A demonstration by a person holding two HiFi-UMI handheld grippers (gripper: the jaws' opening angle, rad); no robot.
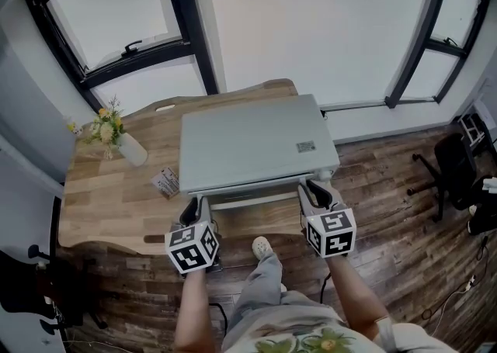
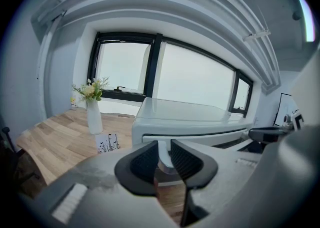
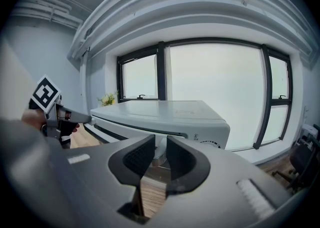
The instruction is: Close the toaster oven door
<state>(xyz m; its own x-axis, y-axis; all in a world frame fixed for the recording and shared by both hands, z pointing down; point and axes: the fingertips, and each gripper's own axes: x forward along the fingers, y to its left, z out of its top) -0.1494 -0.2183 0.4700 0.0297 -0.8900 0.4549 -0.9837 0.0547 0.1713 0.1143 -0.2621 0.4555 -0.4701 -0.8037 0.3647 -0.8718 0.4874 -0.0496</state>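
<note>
A white toaster oven stands on the wooden table, front towards me. Its door leans a little way out from the top, with a white handle bar along its edge. My left gripper is at the bar's left end. In the left gripper view its jaws are closed round the handle's white post. My right gripper holds the right end the same way. In the right gripper view the gripper clamps the post between its black pads.
A white vase of flowers and a small printed card sit on the table left of the oven. A black office chair stands on the wood floor at the right. Windows run behind the table. My legs are below the table's front edge.
</note>
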